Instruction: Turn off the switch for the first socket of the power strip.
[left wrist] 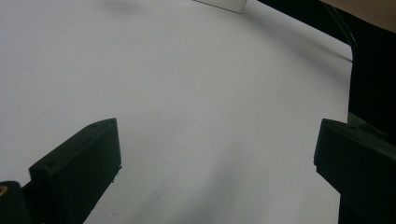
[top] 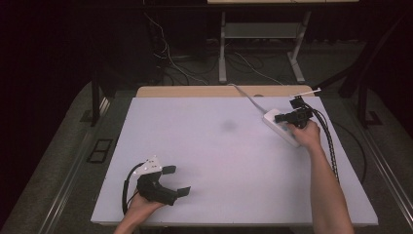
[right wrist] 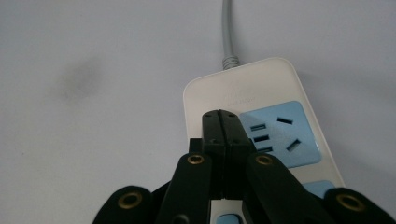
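The white power strip [right wrist: 261,126] lies at the far right of the table [top: 204,161]. The right gripper [right wrist: 226,122] sits over it, jaws pressed together, holding nothing. A hard push could slide it. The left gripper [top: 176,180] rests near, jaws spread

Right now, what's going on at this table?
A person works at a white table with a black gripper in each hand. The right gripper, jaws shut with nothing between them, is over a white plastic power strip with blue socket panels, its tips by the strip's left edge; contact can't be told. The left gripper rests open near the table's front edge, holding nothing.
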